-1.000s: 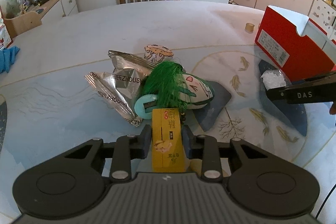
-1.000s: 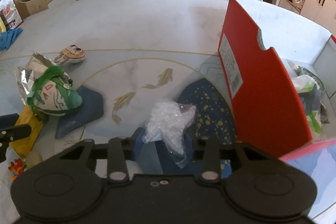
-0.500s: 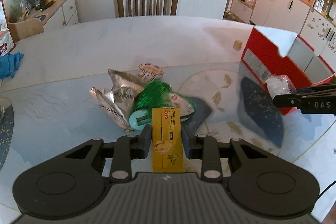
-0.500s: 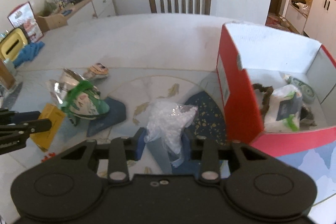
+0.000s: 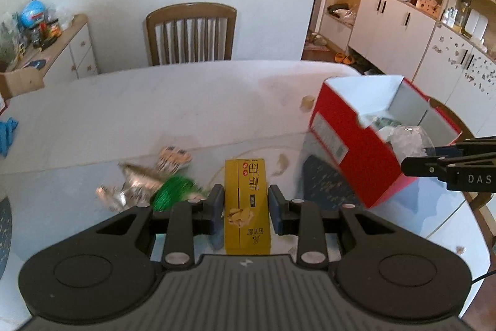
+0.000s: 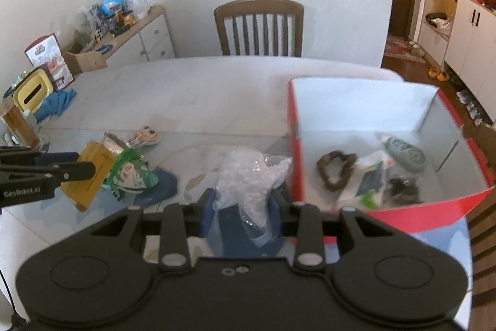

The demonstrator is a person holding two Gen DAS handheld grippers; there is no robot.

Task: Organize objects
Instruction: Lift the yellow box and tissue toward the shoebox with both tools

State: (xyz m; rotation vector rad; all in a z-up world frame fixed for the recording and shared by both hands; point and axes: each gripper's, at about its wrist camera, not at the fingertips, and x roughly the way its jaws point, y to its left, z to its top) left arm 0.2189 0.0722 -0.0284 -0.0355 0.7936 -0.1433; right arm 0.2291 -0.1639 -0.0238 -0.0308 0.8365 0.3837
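Above the table (image 5: 186, 101), left gripper (image 5: 246, 203) pinching a yellow carton (image 5: 246, 200), right gripper (image 6: 243, 207) pinching a plastic bag (image 6: 248, 179). At two o'clock from the bag, open red box (image 6: 356, 101); at nine, a mask (image 6: 131, 176).

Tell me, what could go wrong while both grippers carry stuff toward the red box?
The crinkly plastic bag is soft and slippery, so it might slide out of the right gripper. The yellow carton sticks far past the left gripper and could bump the red box wall.
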